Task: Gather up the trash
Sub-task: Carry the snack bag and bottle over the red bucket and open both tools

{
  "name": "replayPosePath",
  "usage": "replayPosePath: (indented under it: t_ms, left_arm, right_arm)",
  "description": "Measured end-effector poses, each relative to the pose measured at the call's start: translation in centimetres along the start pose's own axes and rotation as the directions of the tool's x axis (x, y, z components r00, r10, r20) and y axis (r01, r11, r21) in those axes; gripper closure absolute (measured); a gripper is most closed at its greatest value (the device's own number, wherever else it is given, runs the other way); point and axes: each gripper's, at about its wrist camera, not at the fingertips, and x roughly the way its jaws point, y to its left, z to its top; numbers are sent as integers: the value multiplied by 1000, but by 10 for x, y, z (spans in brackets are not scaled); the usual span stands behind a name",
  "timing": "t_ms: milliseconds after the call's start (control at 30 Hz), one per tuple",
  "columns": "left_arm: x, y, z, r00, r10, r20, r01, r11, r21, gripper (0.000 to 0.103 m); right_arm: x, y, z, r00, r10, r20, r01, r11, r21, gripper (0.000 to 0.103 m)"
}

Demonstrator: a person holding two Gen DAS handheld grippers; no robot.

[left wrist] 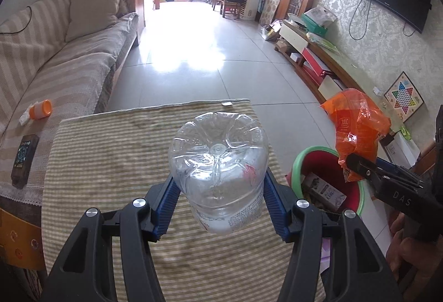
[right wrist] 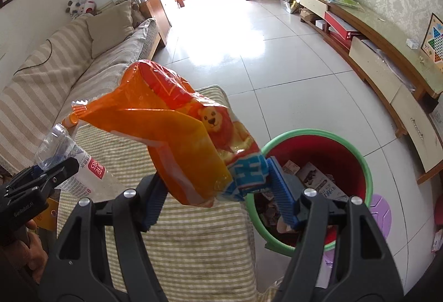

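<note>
Left wrist view: the left gripper is clenched on a clear plastic bottle, blue pads pressed to both sides, the bottle's base pointing away from the camera. Below lies a striped green cloth covering the table. To the right stands a red bin with a green rim, cartons inside.

Right wrist view: the right gripper grasps an orange snack bag bearing a lion print, held up just beside the bin's near rim, partly over the cloth. The bottle appears at left in the other gripper.
</note>
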Motion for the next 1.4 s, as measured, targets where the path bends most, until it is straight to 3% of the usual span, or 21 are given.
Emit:
replayPosePath:
  t_ms: [433,667,967,1267,1333,1400]
  left_arm:
    - [32,-127,20,988,-146,-45,152,977,151,48]
    - [57,-187,24,978,-193,-82,206,956,209,48]
    - [81,-202,15,969,-202,-141,230,949,218,48]
    - [87,-206,26,965,-212,-154,240,950,201,48]
    - [87,-206,27,961,-226,-158,254,948,189,47]
    - [88,-207,30,959,-234,-158,261,949,180,47]
  right_arm:
    - [-16,-109,-5,996,-86,13,83,982,167,37]
    - [-11,-147,-10,995,-96,-4,95,969,229,37]
    - [6,-167,-19,996,-87,-29,92,960,265,37]
    - [19,-166,-23,994,-92,-54,104,957,271,35]
    - [21,-165,-22,994,-94,-57,106,958,265,34]
    - [22,-163,-22,993,-97,-60,109,962,251,27]
